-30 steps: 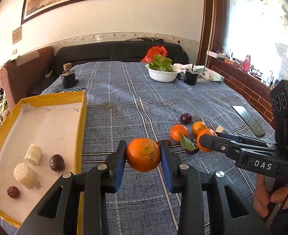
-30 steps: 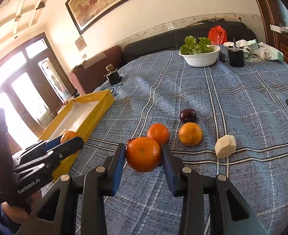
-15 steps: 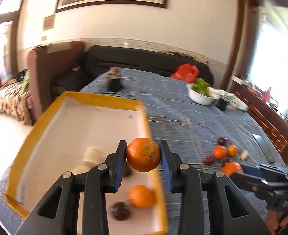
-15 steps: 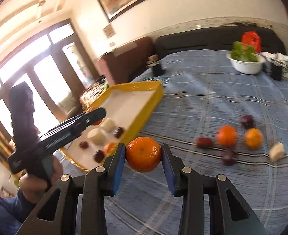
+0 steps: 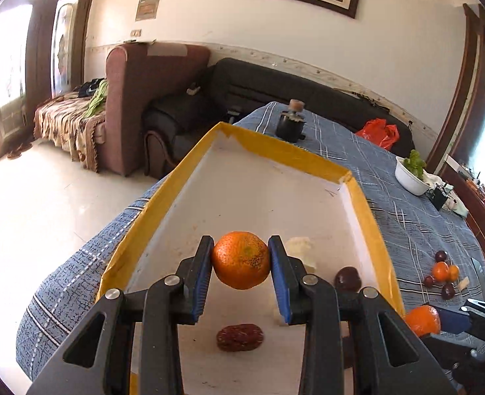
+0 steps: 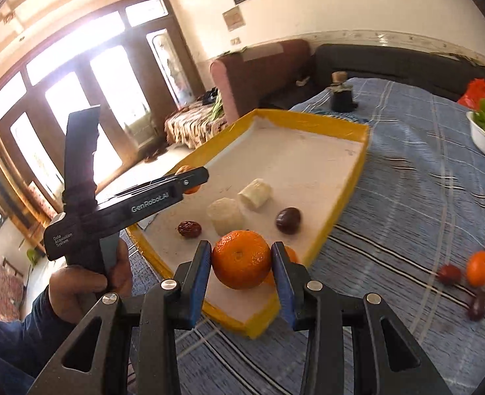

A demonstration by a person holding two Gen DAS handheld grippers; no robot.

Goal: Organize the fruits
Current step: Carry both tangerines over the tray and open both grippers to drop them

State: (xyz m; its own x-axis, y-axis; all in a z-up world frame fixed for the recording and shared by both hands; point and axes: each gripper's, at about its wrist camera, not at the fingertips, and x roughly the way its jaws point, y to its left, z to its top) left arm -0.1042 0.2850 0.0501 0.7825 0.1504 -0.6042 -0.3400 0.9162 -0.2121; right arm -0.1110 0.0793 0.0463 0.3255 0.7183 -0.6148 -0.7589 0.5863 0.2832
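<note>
My left gripper (image 5: 241, 263) is shut on an orange (image 5: 241, 260) and holds it over the yellow-rimmed white tray (image 5: 364, 210). My right gripper (image 6: 241, 261) is shut on a second orange (image 6: 241, 258) above the tray's near corner (image 6: 252, 324). In the tray lie a red date (image 6: 189, 228), two white banana pieces (image 6: 224, 215), a dark plum (image 6: 288, 220) and an orange (image 6: 290, 255) partly hidden behind my right fingers. The left gripper also shows in the right wrist view (image 6: 189, 181). Several loose fruits (image 6: 479, 268) lie on the blue cloth to the right.
A white bowl of greens (image 5: 410, 172) and a dark jar (image 5: 291, 125) stand farther back on the blue checked tablecloth (image 6: 423, 181). A brown armchair (image 5: 137, 98) and black sofa (image 5: 275, 79) stand past the table's left edge.
Both grippers have carried their oranges left from the loose fruits to the tray. An orange now lies in the tray that was not there a second ago.
</note>
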